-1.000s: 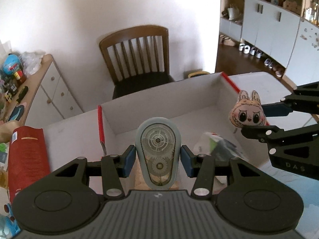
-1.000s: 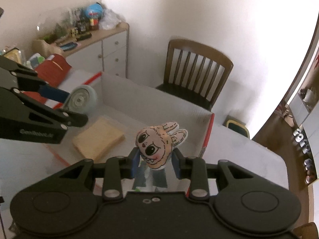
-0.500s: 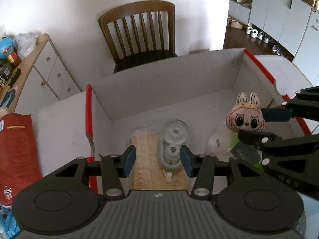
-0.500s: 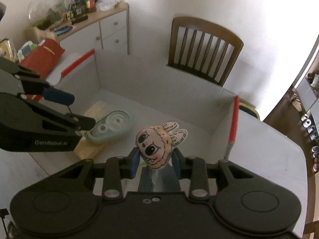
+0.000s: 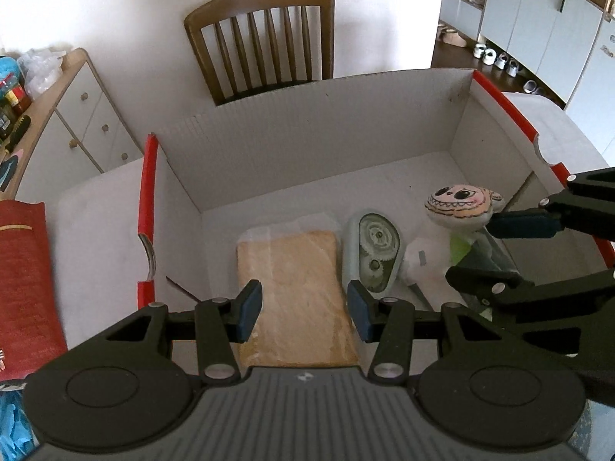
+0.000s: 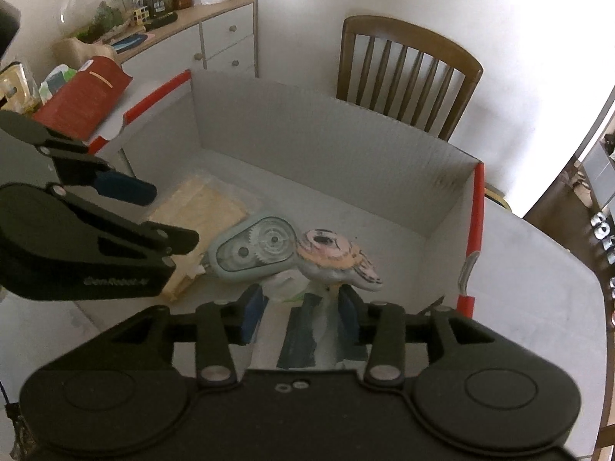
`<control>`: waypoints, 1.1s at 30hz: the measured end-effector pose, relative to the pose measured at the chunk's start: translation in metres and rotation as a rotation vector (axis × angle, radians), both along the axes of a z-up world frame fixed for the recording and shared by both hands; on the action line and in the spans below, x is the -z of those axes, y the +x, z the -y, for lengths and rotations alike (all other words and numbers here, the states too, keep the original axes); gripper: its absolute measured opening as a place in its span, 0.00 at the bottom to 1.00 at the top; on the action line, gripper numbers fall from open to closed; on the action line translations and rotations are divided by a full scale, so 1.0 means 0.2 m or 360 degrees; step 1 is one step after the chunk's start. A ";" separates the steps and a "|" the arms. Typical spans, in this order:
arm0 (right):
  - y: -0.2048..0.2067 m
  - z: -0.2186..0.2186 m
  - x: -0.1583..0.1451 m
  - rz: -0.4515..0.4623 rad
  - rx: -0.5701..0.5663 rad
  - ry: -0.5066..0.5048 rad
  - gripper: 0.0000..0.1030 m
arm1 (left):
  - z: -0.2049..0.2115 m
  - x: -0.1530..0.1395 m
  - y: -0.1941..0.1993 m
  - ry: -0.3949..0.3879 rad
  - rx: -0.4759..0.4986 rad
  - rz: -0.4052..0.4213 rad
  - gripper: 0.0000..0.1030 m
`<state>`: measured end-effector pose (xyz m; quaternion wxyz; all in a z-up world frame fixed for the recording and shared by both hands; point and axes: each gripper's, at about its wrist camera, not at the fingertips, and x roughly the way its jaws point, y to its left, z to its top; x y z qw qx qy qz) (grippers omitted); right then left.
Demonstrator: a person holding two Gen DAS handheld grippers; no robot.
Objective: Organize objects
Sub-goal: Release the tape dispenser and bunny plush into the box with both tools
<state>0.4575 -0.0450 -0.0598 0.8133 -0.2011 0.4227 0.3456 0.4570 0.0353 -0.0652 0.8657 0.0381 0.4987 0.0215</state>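
Pale-blue plastic correction-tape dispenser (image 5: pixel 372 257) lies on the floor of the red-edged white cardboard box (image 5: pixel 307 138), beside a tan wrapped pad (image 5: pixel 296 296); the left gripper (image 5: pixel 304 309) hangs above, jaws apart, empty. Right wrist view: the right gripper (image 6: pixel 299 309) has just been opening, and the pink grinning plush toy (image 6: pixel 334 257) tips free onto the dispenser. It could roll awkwardly there.

Correction-tape dispenser (image 5: pixel 372 254) released from left gripper (image 5: pixel 303 304), now lying in box (image 5: pixel 307 146) beside tan pad (image 5: pixel 296 292). Right gripper (image 6: pixel 298 309) jaws just opening; bunny-face toy (image 6: pixel 334 259) tipped over, no longer clamped upright. Both grippers lower into box.
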 end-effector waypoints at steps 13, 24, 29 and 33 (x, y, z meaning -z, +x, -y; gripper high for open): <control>-0.08 0.11 -0.16 0.0055 0.0021 0.0089 0.46 | 0.00 -0.13 -0.11 -0.0081 -0.0014 0.0090 0.46; -0.23 0.21 -0.33 0.0120 0.0022 0.0190 0.62 | 0.05 -0.28 -0.28 -0.0112 0.0028 0.0219 0.60; -0.31 0.26 -0.38 0.0146 0.0031 0.0221 0.67 | 0.08 -0.36 -0.37 -0.0127 0.0055 0.0278 0.61; -0.37 0.30 -0.41 0.0150 0.0052 0.0250 0.71 | 0.09 -0.41 -0.45 -0.0135 0.0061 0.0310 0.64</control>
